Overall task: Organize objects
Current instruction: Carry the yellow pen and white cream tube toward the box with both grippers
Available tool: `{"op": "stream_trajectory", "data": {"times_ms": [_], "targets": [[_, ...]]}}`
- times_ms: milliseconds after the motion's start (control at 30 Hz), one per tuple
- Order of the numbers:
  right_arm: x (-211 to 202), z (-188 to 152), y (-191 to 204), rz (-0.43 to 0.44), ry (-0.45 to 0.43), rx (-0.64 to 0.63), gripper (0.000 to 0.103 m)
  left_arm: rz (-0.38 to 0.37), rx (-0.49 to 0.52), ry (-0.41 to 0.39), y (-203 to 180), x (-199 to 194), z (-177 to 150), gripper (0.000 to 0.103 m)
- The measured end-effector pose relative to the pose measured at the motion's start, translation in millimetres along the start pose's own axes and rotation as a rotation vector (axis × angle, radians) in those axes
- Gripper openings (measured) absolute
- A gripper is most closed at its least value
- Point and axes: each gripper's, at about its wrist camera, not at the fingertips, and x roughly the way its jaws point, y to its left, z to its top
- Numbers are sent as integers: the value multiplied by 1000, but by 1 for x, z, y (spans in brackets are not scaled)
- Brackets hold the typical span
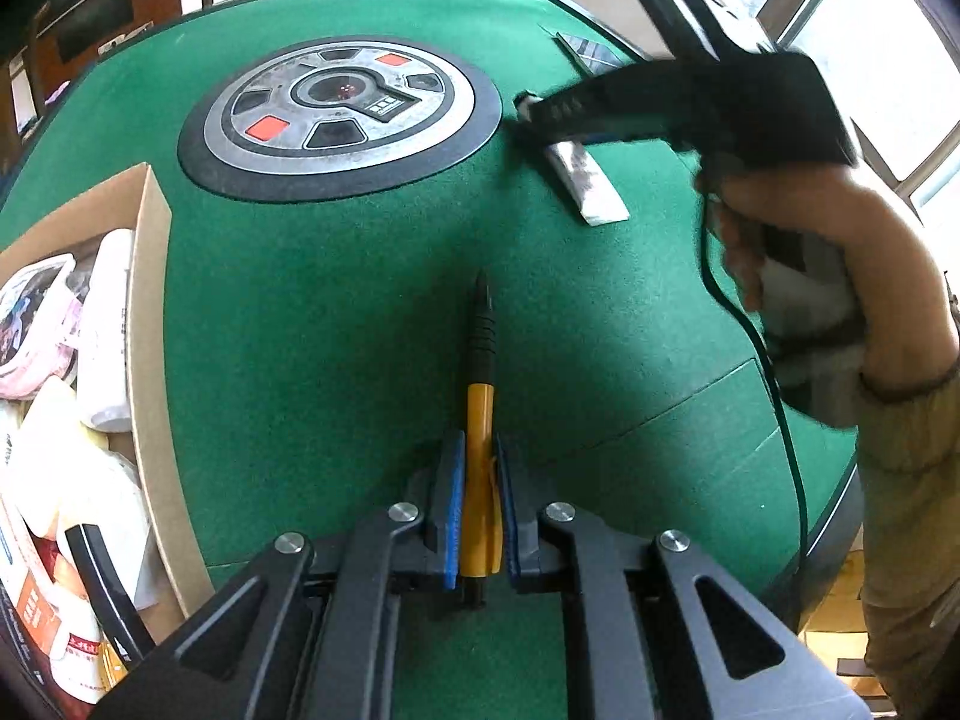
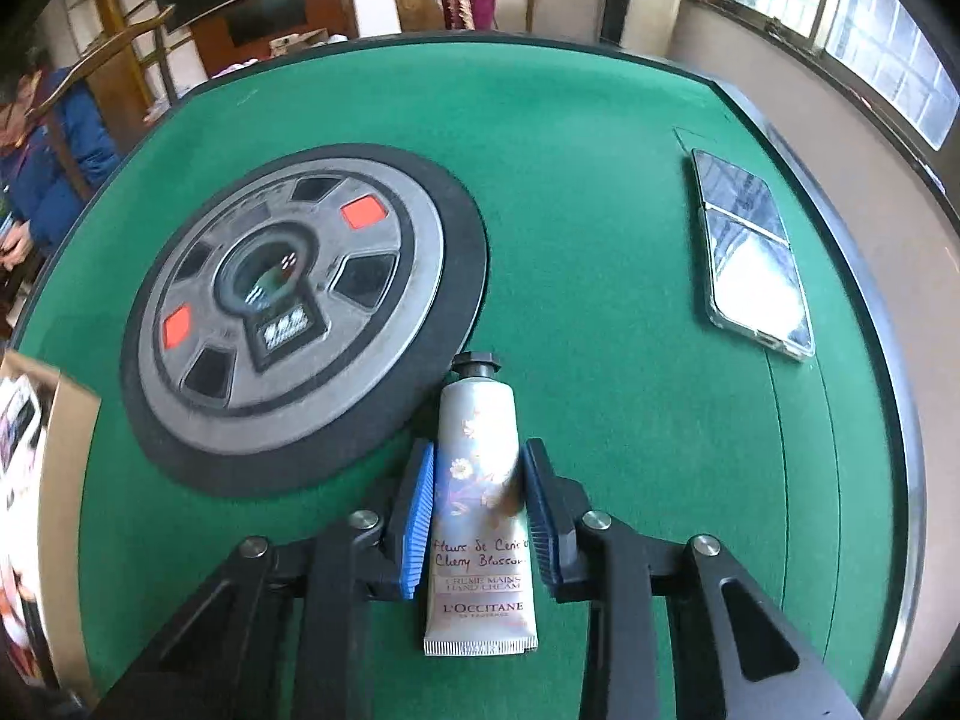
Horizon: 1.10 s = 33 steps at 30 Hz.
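Blue pads of the left gripper (image 1: 478,516) pinch the yellow barrel of a pen (image 1: 480,420), whose black tip points toward the round grey control disc (image 1: 339,114) at the worktop's centre; whether the pen is lifted clear of the green felt cannot be told from this view. Nearer than the disc and to its right, the right gripper (image 2: 478,516) sits narrowly around a hand cream tube (image 2: 480,516), pads touching both flanks, the black cap just beside the disc's dark rim and the crimped end toward the camera; the tube looks to be lying on the felt. My worry is the tube: it is soft and tapered, so a squeeze low on its body could let it slide forward or pivot, and its cap could catch the disc's rim on lifting. The pen, held far back on its barrel, could droop or twist. Left of the disc stands a cardboard box (image 1: 150,324), already crowded, so its tall wall is the edge to clear. Right of the disc a phone (image 2: 750,252) lies near the worktop (image 2: 600,180) border; the felt between is open room
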Motion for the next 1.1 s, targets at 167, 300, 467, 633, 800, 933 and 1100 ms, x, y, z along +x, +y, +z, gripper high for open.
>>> {"op": "stream_trajectory", "data": {"times_ms": [167,300,467,633,800,933,1100], "targets": [[-22,-34,-18,101,-37,55,30,-8,-25,-15,3,0,0,10],[-31,-47,-22,215,-70,139,30,-7,-53,-42,3,-3,-6,10],[-50,-74,-32,332,-98,204,30,-13,-53,-63,1,-19,-20,10],[-56,-87,-27,401,-101,209,30,5,-55,-64,3,-32,-30,10],[-57,-88,-14,424,-111,188,30,47,-38,-62,-8,-25,-22,10],[-63,-93,-8,426,-116,166,30,84,-23,-66,-14,-26,-25,10],[-71,-97,-6,422,-127,153,30,134,6,-74,-22,-27,-28,10]]}}
